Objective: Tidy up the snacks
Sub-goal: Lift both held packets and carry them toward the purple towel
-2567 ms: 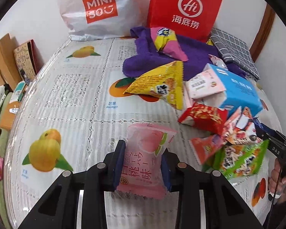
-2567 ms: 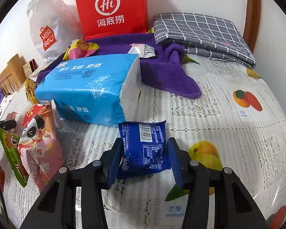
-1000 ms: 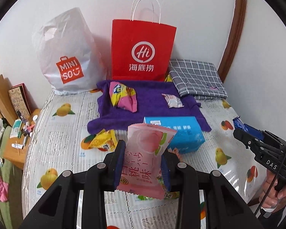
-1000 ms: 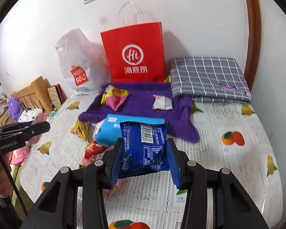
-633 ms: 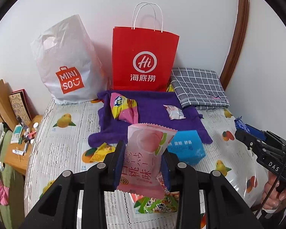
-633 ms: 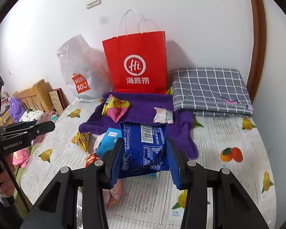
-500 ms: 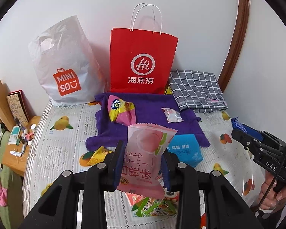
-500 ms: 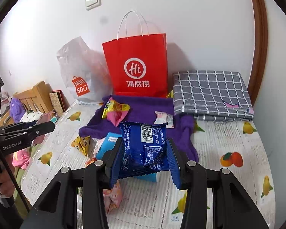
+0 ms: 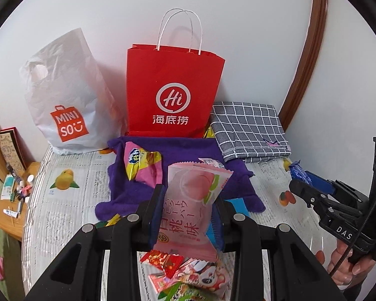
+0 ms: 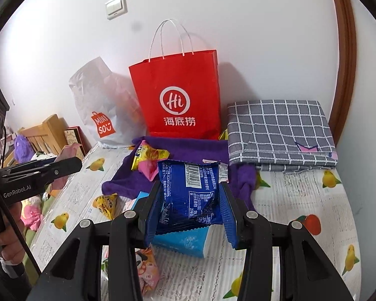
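White wall behind; fruit-print tablecloth over the table, as I see it through both wrist cameras.

Item 1: left gripper, raised above the table, fingers clamped on an upright pink peach packet. In the right view this gripper enters at 9 o'clock; from there I cannot tell how its fingers stand.

Item 2: right gripper, also raised, fingers clamped on a blue packet, barcode side facing the camera. In the left view it sits at 3 o'clock, a corner of blue wrapper showing at its tip.

Item 3: red paper bag, upright against the wall at 12 o'clock, white handles up.

Item 4: white Miniso bag, just beside the red bag, at 10 o'clock.

Item 5: folded grey check cloth, at 2 o'clock, against the wall.

Item 6: purple towel, spread in front of the red bag; a yellow-pink packet lies on it.

Item 7: blue tissue pack, on the tablecloth below the right gripper.

Item 8: loose snacks at 6 o'clock in the left view: red packet, green packet. A yellow packet lies near the towel's left edge.
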Demonstrator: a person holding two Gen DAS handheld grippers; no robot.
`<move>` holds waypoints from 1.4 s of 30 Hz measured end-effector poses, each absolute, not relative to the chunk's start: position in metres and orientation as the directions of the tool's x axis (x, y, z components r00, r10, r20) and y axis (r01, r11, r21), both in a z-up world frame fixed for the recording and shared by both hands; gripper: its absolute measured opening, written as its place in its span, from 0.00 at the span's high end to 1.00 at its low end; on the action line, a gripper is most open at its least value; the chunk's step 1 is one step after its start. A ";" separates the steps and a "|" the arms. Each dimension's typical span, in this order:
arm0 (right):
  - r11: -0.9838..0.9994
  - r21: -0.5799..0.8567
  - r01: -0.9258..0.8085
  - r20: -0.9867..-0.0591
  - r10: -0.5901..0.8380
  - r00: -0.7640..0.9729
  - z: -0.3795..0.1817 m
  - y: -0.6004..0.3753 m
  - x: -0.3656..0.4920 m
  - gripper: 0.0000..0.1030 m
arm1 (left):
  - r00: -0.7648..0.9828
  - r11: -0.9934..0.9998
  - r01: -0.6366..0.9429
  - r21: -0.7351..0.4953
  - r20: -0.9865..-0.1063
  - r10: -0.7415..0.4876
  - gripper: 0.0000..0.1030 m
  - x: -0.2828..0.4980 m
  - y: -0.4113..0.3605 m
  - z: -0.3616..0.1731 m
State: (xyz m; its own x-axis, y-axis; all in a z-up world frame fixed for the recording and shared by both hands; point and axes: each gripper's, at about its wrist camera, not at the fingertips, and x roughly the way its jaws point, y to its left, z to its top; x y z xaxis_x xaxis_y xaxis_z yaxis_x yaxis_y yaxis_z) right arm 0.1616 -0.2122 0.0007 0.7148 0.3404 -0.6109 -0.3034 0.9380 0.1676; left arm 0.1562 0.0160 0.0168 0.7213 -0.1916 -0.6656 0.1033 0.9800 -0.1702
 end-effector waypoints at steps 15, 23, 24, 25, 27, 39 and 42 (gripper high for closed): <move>0.943 0.185 -0.278 -0.628 0.331 0.705 -0.006 -0.221 0.207 0.57 | 0.698 0.969 0.127 -0.210 -0.675 -0.238 0.69 0.209 0.009 0.009; 0.946 0.190 -0.262 -0.640 0.322 0.698 -0.018 -0.231 0.204 0.57 | 0.705 0.969 0.151 -0.194 -0.666 -0.243 0.69 0.220 0.002 0.019; 0.948 0.190 -0.256 -0.643 0.317 0.697 -0.019 -0.232 0.205 0.57 | 0.708 0.969 0.152 -0.193 -0.663 -0.243 0.69 0.220 0.003 0.019; 0.947 0.198 -0.253 -0.643 0.321 0.696 -0.018 -0.234 0.206 0.57 | 0.710 0.969 0.149 -0.196 -0.661 -0.243 0.69 0.220 0.005 0.019; 0.941 0.219 -0.258 -0.636 0.338 0.694 -0.017 -0.234 0.210 0.57 | 0.710 0.969 0.144 -0.202 -0.661 -0.244 0.69 0.221 0.008 0.018; 0.960 0.122 -0.252 -0.626 0.271 0.731 -0.012 -0.214 0.233 0.57 | 0.691 0.971 0.110 -0.212 -0.686 -0.228 0.69 0.240 0.030 -0.002; 0.960 0.119 -0.253 -0.628 0.271 0.730 -0.014 -0.211 0.242 0.57 | 0.685 0.971 0.109 -0.211 -0.692 -0.228 0.69 0.248 0.032 -0.008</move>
State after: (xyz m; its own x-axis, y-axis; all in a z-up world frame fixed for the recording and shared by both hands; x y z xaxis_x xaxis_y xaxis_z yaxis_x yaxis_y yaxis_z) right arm 0.2419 -0.2110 -0.0141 0.7297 0.2707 -0.6279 -0.2534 0.9600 0.1194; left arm 0.2477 0.0324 -0.0080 0.6854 -0.2276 -0.6917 0.1092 0.9713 -0.2114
